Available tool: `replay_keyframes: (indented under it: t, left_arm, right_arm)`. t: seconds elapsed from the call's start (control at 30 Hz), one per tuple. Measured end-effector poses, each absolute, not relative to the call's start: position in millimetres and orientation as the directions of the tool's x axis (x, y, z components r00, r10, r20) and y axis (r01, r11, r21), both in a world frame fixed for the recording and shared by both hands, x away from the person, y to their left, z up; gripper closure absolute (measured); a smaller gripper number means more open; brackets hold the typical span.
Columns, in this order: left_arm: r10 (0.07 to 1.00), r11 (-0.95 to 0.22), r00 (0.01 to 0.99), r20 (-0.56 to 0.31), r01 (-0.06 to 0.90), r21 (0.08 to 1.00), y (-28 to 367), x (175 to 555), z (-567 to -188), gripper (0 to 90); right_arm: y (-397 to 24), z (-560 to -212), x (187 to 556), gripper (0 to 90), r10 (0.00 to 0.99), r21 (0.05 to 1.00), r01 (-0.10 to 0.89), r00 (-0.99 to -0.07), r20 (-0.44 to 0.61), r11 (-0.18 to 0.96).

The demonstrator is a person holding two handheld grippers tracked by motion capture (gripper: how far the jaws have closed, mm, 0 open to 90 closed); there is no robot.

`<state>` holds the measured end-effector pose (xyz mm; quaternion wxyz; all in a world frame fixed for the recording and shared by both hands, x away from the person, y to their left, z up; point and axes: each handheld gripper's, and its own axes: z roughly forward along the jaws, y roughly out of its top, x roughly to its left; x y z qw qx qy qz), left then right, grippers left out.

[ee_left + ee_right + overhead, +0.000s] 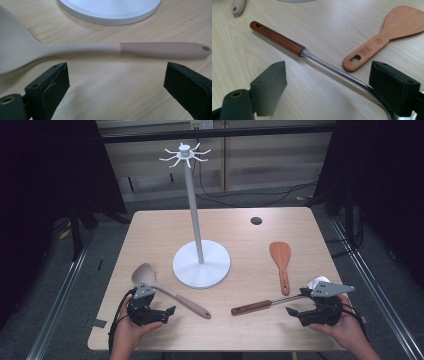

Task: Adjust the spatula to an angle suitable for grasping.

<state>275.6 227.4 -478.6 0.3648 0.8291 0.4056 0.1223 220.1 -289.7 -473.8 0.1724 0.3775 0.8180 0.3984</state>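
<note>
Silicone spoon (165, 290): we found it lying flat near the table's (150, 227) front-left corner, bowl toward the left edge, handle running toward the front middle.
Metal ladle (265, 305): it lay near the front-right corner, its wooden handle pointing to the front middle and its bowl end under our right gripper (300, 314).
Handling, spoon: we judged it light, slightly flexible and grippy; the straight handle (160, 49) looked the best hold.
Handling, ladle: we judged it stiffer and heavier, its steel shaft (332, 70) slippery; the wooden grip (277, 38) seemed safer.
Left gripper (162, 314): released, jaws spread, spoon handle just beyond them, nothing between.
Right gripper: released, jaws wide, the ladle's shaft passing between them untouched.
Count: we counted three utensils, namely one spoon, one ladle and one wooden spatula (281, 262) toward the right edge; one white hook stand (201, 265) mid-table; two grippers.
</note>
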Motion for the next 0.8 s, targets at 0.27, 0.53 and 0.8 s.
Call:
replay_keyframes:
  t: [0.27, 0.53, 0.8]
  left_arm:
    - [0.765, -0.387, 0.636, -0.099, 0.578, 0.719, 225.9, 270.9, -473.4, 6.3]
    - [0.776, -0.361, 0.622, -0.107, 0.576, 0.734, 226.5, 268.8, -472.9, 6.6]
    - [0.768, -0.403, 0.637, -0.066, 0.561, 0.723, 225.1, 268.5, -473.9, 6.6]
  right_arm:
    - [-270.1, -472.0, 220.7, 33.6, 0.71, 0.756, 0.495, -0.702, 0.058, 0.428]
    - [-248.2, -477.4, 225.8, 72.0, 0.62, 0.71, 0.472, -0.782, 0.063, 0.523]
    - [-239.7, -490.5, 236.2, 88.0, 0.621, 0.668, 0.502, -0.78, 0.076, 0.549]
